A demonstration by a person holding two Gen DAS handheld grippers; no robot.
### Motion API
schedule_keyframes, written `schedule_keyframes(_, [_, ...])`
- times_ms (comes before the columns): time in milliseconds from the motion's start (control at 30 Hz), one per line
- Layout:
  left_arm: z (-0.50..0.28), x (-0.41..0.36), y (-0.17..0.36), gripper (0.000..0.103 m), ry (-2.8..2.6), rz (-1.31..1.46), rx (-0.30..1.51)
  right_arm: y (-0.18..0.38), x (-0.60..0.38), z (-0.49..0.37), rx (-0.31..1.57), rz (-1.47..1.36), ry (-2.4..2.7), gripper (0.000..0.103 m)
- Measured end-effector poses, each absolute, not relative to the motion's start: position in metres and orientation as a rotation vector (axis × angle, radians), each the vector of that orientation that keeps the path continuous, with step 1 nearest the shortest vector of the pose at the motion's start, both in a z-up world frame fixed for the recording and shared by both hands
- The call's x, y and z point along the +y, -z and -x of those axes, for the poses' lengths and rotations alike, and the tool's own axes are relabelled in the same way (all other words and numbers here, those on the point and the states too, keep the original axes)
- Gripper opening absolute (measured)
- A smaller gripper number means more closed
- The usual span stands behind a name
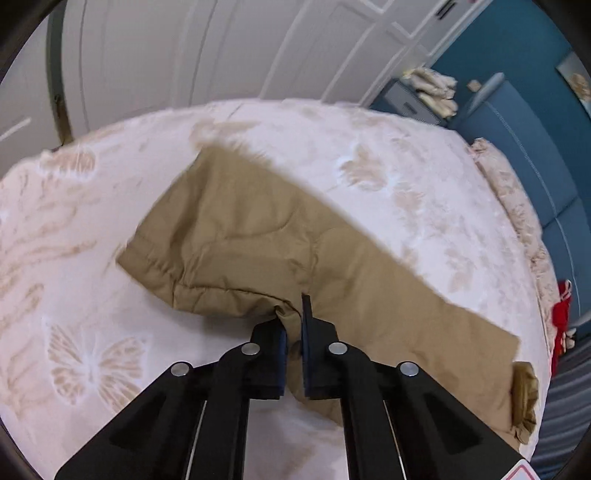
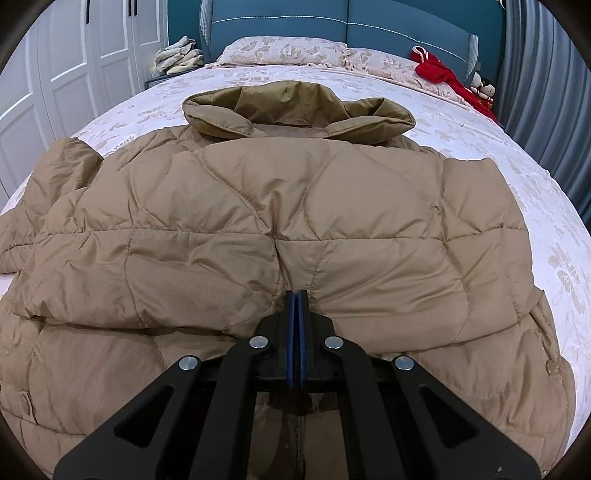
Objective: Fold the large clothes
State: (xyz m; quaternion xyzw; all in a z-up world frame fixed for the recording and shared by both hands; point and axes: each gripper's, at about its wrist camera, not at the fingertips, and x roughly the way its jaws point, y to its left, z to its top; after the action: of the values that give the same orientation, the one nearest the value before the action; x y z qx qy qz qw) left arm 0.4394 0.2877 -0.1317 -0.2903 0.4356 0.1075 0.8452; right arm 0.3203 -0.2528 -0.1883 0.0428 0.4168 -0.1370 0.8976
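A large tan quilted puffer jacket (image 2: 295, 206) lies spread on the bed, collar (image 2: 299, 107) toward the headboard. In the right wrist view my right gripper (image 2: 296, 299) is shut, its blue pads pressed together at the jacket's near fold; whether fabric sits between them I cannot tell. In the left wrist view my left gripper (image 1: 293, 314) is shut on a bunched edge of the jacket's sleeve (image 1: 236, 236), which stretches out over the bedspread and looks blurred.
The bed has a white bedspread (image 1: 388, 177) with beige butterfly prints. Pillows (image 2: 284, 50) and a red garment (image 2: 443, 75) lie by the blue headboard (image 2: 332, 26). Folded pale cloths (image 2: 179, 55) sit on a nightstand. White wardrobe doors (image 1: 221, 48) stand alongside.
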Motion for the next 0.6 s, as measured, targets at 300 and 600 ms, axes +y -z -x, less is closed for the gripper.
schedule_keyframes(300, [-0.418,0.140,-0.002,0.002,0.151,0.389,0.727,0.186,-0.256,-0.318,0.850,-0.119,0.270,0.001])
schedule_keyframes(600, [-0.356,-0.093,-0.023,0.002,0.606,0.225,0.811,0.142,-0.292,-0.234,0.784,-0.307,0.291,0.002])
